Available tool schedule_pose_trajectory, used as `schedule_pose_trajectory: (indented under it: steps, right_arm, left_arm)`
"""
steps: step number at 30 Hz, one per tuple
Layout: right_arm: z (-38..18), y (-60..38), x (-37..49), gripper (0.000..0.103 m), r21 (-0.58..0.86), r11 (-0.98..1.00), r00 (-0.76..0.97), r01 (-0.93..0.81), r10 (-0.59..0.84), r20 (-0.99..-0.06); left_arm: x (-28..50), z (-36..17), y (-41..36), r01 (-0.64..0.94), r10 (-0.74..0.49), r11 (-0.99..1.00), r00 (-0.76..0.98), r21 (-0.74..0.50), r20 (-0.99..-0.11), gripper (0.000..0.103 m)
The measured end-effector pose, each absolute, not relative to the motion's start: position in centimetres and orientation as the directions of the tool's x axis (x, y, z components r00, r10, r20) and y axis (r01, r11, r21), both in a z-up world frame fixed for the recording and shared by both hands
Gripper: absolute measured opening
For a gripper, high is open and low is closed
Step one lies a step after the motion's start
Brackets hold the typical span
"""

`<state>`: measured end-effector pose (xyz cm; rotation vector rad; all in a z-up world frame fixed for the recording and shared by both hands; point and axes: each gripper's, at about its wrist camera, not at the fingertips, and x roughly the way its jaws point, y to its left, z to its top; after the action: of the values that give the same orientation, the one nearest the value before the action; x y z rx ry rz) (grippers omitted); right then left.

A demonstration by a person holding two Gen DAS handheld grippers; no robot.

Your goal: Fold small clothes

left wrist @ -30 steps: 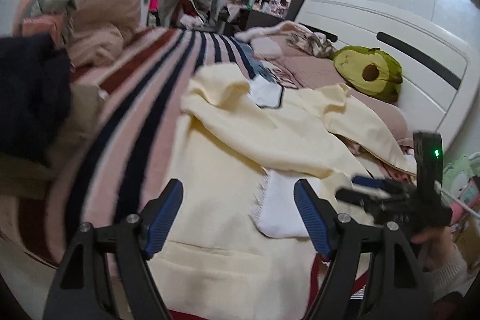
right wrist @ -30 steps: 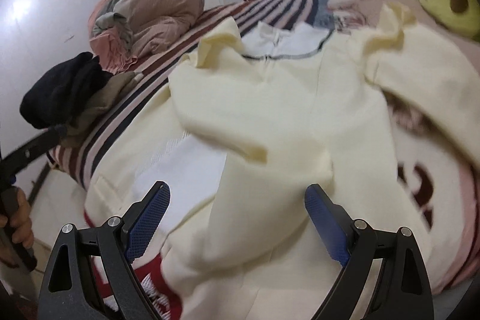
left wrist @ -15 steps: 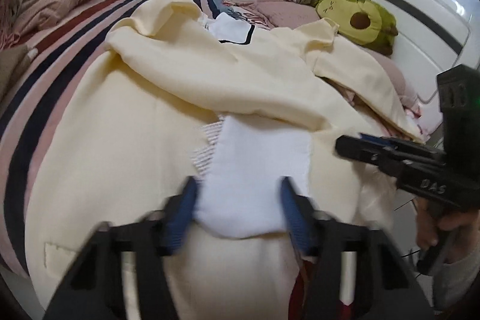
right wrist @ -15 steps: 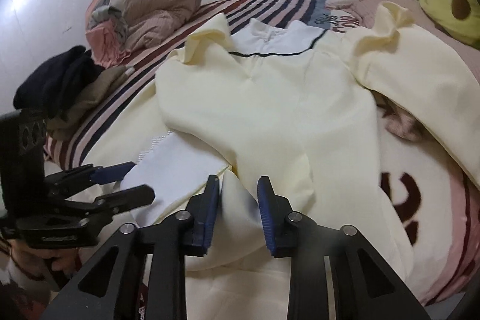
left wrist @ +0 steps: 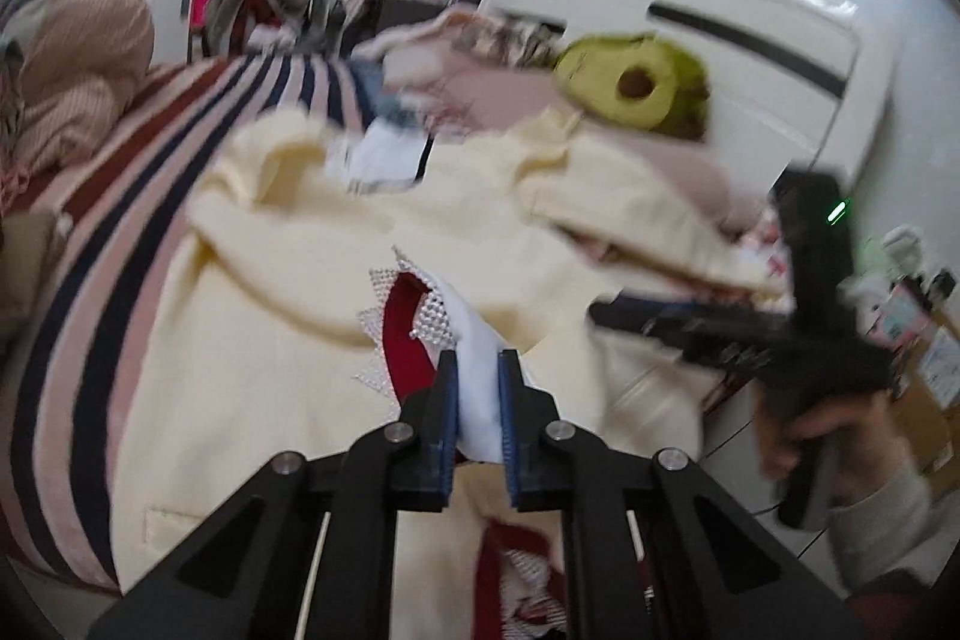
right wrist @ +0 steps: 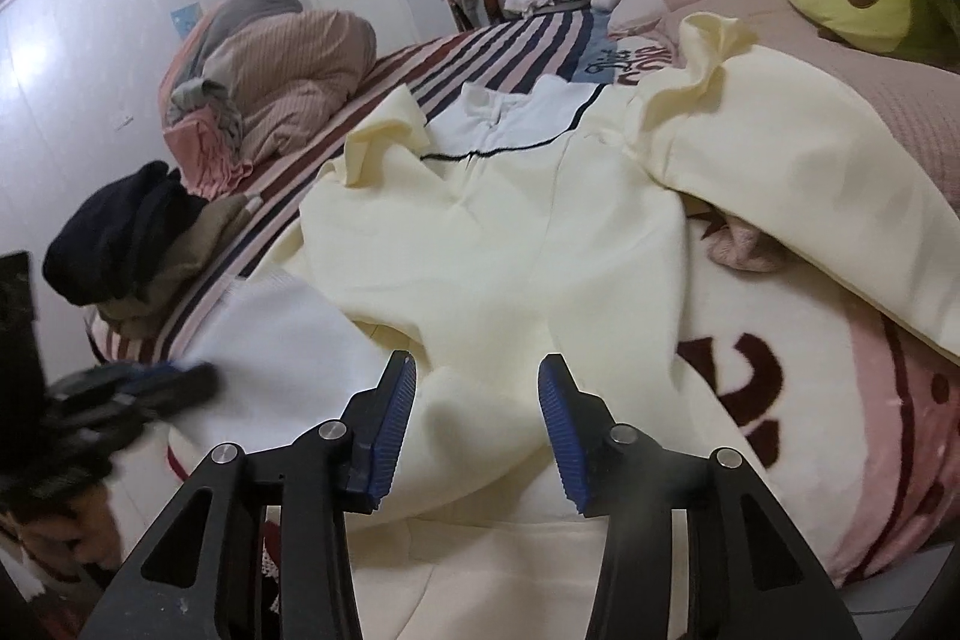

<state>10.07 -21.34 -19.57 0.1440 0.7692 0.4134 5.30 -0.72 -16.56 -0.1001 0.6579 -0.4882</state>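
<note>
Left gripper [left wrist: 477, 400] has its jaws closing on the white cloth [left wrist: 474, 340], and the pads are already pinched on its near edge, lifting it so the red lining [left wrist: 405, 346] and lacy trim show underneath. That white piece sits on top of the cream garment [right wrist: 510, 232], which sprawls across the striped blanket [right wrist: 432, 64] near the foot of the bed. Over on the right, the right gripper [right wrist: 477, 424] hangs just above the cream fabric with its jaws opening, nothing pressed between the pads. To fold this small piece cleanly, I'd say the left should keep a firm pinch right at the hem and carry it flat toward the far side, while the right takes the matching corner so the edge stays level. Risk here: the lace could snag or the cream cloth below could drag along
</note>
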Motion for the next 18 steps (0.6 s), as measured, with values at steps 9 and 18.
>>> schedule_pose_trajectory:
  steps: [9, 18]
  right_arm:
    - [-18.7, -23.5, 9.5, 0.039, 0.29, 0.915, 0.682, -0.279, 0.402, -0.611]
    - [-19.0, -25.6, 10.8, 0.04, 0.293, 0.927, 0.704, -0.232, 0.368, -0.608]
  left_arm:
    - [7.8, -12.0, -0.6, 0.379, -0.347, 0.925, 0.803, -0.034, -0.484, 0.01]
    - [15.9, -15.5, 0.4, 0.282, -0.201, 0.957, 0.813, 0.069, -0.546, 0.01]
